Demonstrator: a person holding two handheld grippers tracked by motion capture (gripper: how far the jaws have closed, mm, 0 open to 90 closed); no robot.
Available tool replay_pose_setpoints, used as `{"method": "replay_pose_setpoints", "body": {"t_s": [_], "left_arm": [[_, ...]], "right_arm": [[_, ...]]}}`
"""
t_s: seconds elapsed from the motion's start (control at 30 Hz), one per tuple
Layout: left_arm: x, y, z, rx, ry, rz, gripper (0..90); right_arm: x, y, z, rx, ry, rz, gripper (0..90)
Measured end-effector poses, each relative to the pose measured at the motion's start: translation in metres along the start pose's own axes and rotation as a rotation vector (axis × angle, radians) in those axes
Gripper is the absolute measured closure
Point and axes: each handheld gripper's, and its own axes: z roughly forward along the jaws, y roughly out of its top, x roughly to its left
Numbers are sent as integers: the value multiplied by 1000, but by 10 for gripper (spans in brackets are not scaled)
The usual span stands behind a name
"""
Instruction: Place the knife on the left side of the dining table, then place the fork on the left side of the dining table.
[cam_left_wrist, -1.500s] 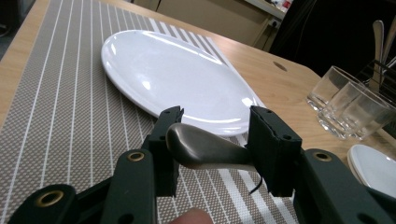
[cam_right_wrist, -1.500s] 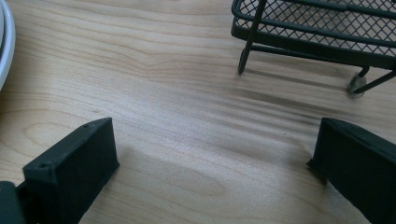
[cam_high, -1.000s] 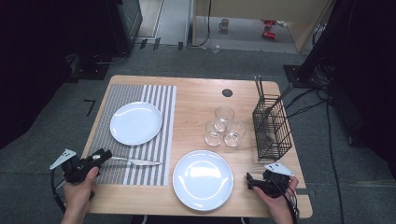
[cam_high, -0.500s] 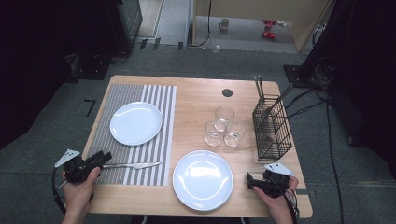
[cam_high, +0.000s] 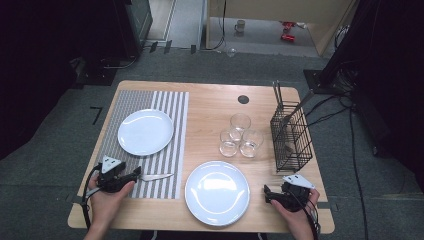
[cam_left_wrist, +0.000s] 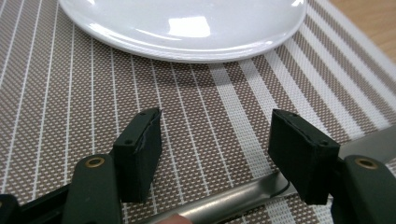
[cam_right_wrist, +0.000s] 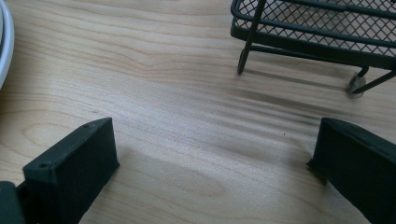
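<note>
Left gripper (cam_high: 134, 174) letting go of a silver table knife (cam_high: 156, 176) on the striped placemat (cam_high: 172, 107)

The pale wooden bench (cam_high: 210, 102) is carrying the grey-and-white striped woven placemat with a round white plate (cam_high: 145, 131) on it, a second round white plate (cam_high: 217, 192) near the front edge, three clear glass tumblers (cam_high: 240, 136) and a black wire cutlery basket (cam_high: 291, 137). The knife is lying flat on the placemat just in front of the far plate, likely being laid as a place setting. The left fingers (cam_left_wrist: 140, 149) have just been opening and are standing released, the handle lying low between them; the right gripper (cam_high: 270, 195) is resting with fingers (cam_right_wrist: 74, 168) spread wide over bare wood, grasping nothing
</note>
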Motion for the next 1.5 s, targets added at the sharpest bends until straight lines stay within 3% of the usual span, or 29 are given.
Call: {"method": "replay_pose_setpoints", "body": {"t_s": [0.03,0.13,0.4,0.5,0.63,0.8,0.9,0.93,1.33,1.4,1.5], "left_arm": [[-3,-1,0,6,6,35,345],[-5,-2,0,8,-5,68,339],[-2,-3,-2,10,-26,76,339],[-1,-2,-1,7,-34,58,322],[6,0,-1,-2,-26,1,239],[9,2,0,25,-23,-10,108],[11,4,1,44,-14,-9,76],[11,4,2,48,-6,-12,21],[15,4,1,33,-15,-30,20],[15,4,1,32,-15,-37,20],[15,4,1,32,-14,-34,20]], "right_arm": [[0,0,0,0,0,0,0],[0,0,0,0,0,0,0],[0,0,0,0,0,0,0],[0,0,0,0,-1,-1,0],[0,0,0,0,0,0,0],[0,0,0,0,0,0,0],[0,0,0,0,0,0,0],[0,0,0,0,0,0,0],[0,-1,-2,-3,5,-1,18],[1,0,-6,-22,-20,7,37],[2,6,-18,-71,3,24,41]]}}
